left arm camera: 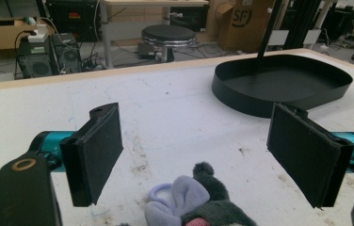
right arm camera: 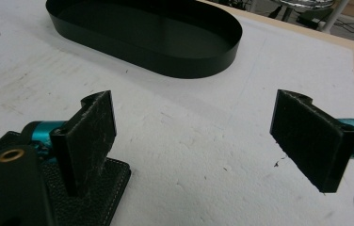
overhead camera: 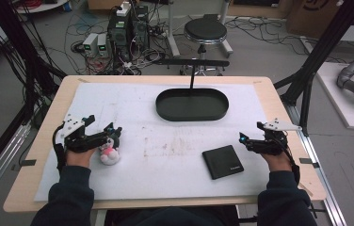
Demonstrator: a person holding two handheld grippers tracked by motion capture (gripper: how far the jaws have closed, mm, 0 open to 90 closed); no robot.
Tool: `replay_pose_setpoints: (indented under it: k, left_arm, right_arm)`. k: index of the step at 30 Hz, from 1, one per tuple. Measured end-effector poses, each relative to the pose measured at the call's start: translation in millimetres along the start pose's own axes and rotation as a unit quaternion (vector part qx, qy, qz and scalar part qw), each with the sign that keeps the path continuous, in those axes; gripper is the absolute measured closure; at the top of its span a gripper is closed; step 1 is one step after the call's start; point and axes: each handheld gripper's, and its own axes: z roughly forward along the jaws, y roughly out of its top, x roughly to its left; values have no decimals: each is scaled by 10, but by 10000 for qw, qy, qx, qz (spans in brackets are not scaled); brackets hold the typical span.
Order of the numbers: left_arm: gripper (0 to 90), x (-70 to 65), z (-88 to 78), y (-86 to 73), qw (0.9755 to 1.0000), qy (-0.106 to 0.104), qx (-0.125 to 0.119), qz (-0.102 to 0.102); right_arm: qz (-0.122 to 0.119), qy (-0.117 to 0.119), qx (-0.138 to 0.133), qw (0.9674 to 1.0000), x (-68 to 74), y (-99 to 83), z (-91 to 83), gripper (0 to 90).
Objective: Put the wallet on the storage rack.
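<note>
Gaping wide, the left gripper's (overhead camera: pixel 114 132) fingers (left arm camera: pixel 97 150) stand apart over the plush toy (left arm camera: pixel 198 202), which lies just below and between them near the tabletop's (overhead camera: pixel 269 92) left edge. The right gripper (overhead camera: pixel 242 138) is equally open and empty; the black wallet (overhead camera: pixel 222 161) lies just beside its left finger, toward the middle. Beyond sits the black oval tray (overhead camera: pixel 192 104). Both forearms rest low, pointing inward.

Tongs (left arm camera: pixel 196 155) spread wide; plush toy (left arm camera: pixel 198 202) between, below.
</note>
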Motion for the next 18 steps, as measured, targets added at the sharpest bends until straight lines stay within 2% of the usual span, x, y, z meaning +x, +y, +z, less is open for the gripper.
replay_pose_setpoints:
  k: [6, 13, 16, 18]
  left_arm:
    - [185, 7, 54, -21, 9999, 46, 143, -68]
    - [185, -28, 59, -14, 9999, 10, 155, -21]
    - [185, -31, 58, -9, 9999, 10, 138, -18]
    - [185, -24, 59, -10, 9999, 13, 156, 6]
  right_arm:
    - [71, 9, -14, 10000, -41, -35, -21, 152]
    - [60, -51, -16, 10000, -41, -50, -70, 152]
    - [-12, 97, 63, 9999, -4, -29, -54, 152]
    - [-55, 93, 138, 9998, 14, -31, -36, 152]
